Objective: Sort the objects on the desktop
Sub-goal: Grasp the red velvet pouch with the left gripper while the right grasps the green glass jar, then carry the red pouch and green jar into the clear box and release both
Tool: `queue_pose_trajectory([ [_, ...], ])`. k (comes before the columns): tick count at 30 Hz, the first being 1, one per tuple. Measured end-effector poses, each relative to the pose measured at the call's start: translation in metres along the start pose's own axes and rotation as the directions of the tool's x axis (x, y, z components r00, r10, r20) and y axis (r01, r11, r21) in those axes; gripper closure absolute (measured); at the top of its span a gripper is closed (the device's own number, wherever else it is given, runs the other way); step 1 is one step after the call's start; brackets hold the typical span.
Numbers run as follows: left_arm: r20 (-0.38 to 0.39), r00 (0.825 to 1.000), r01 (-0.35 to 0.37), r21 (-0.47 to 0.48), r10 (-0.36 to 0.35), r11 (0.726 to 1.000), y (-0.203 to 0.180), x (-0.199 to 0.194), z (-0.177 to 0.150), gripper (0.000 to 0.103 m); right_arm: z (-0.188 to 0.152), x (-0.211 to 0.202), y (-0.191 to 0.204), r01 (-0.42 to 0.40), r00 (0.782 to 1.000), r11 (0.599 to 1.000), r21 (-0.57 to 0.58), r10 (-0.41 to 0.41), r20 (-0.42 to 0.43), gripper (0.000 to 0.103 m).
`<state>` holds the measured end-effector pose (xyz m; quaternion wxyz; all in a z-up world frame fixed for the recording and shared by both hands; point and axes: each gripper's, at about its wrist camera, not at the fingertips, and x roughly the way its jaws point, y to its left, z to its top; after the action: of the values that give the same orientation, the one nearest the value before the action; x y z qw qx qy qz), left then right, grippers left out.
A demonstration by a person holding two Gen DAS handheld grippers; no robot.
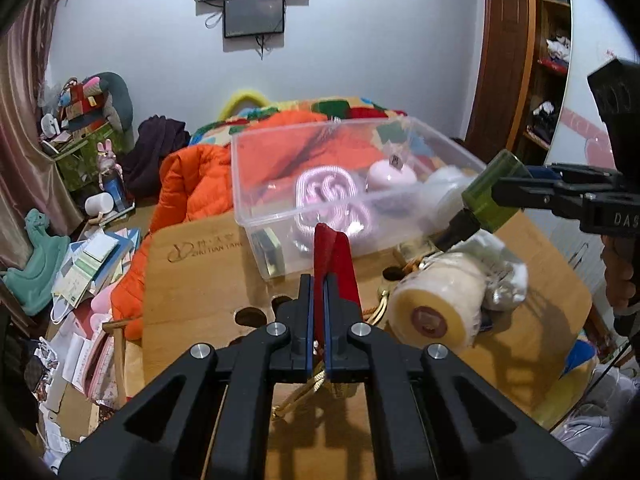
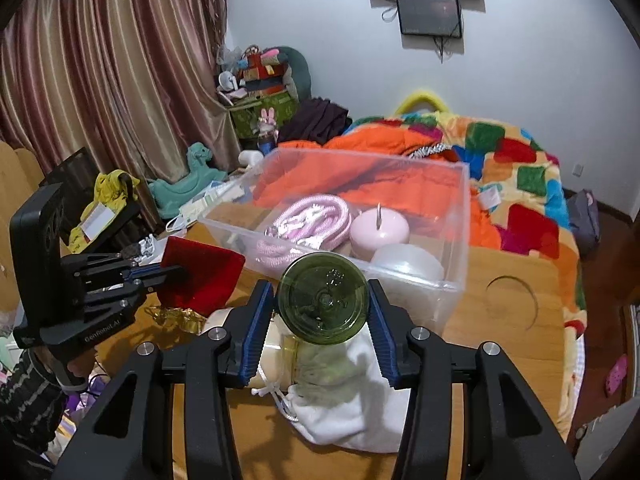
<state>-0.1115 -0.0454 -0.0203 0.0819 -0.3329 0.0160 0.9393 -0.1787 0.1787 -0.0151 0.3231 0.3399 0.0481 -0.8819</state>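
The red pouch (image 2: pixel 202 276) is pinched flat in the left gripper (image 1: pixel 319 280). The right gripper (image 2: pixel 322 304) clamps a green bottle (image 2: pixel 323 298) near the clear bin (image 2: pixel 456 240).

Both my wrist views are evenly lit and fairly bright, with soft indoor light from above and slightly behind. It throws blurred shadows onto the wooden table (image 1: pixel 192 280) just ahead of each gripper, and a darker one on the white pouch (image 2: pixel 360 412) in the right view. Colours look saturated. Glare sits on the clear plastic box (image 1: pixel 280 184), whose near wall shines milky and smears what lies behind it. The tape roll (image 1: pixel 432 316) on the right of the left view is soft with motion blur. Fisheye distortion bends the curtain (image 2: pixel 100 80) and walls, and black vignetting fills the corners. The near gripper frames are slightly out of focus.
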Motion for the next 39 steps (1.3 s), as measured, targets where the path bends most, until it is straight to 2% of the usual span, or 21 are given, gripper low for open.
queue_pose_trajectory([
  [11,0.119,0.993,0.003,-0.026,0.0,1.0,0.008,-0.037,0.031,0.101,0.018,-0.03,0.002,0.03,0.997,0.999,-0.017,-0.029,0.076,0.062],
  [20,0.188,0.982,0.011,-0.036,-0.004,0.999,0.014,-0.041,0.06,0.101,0.04,-0.031,-0.004,0.034,0.992,0.999,-0.008,-0.033,0.123,0.063],
  [29,0.195,0.981,0.001,-0.063,0.012,0.998,0.024,-0.016,0.084,0.101,0.063,-0.003,-0.012,0.026,0.99,1.0,0.017,-0.028,0.135,0.063],
  [33,0.182,0.982,-0.034,-0.062,0.045,0.997,0.025,0.004,0.089,0.101,0.068,0.017,-0.009,0.013,0.994,1.0,0.01,-0.014,0.112,0.063],
  [39,0.129,0.99,-0.045,-0.059,0.052,0.997,0.025,0.039,0.089,0.101,0.065,0.053,-0.003,0.002,0.999,1.0,-0.025,-0.001,0.051,0.063],
])
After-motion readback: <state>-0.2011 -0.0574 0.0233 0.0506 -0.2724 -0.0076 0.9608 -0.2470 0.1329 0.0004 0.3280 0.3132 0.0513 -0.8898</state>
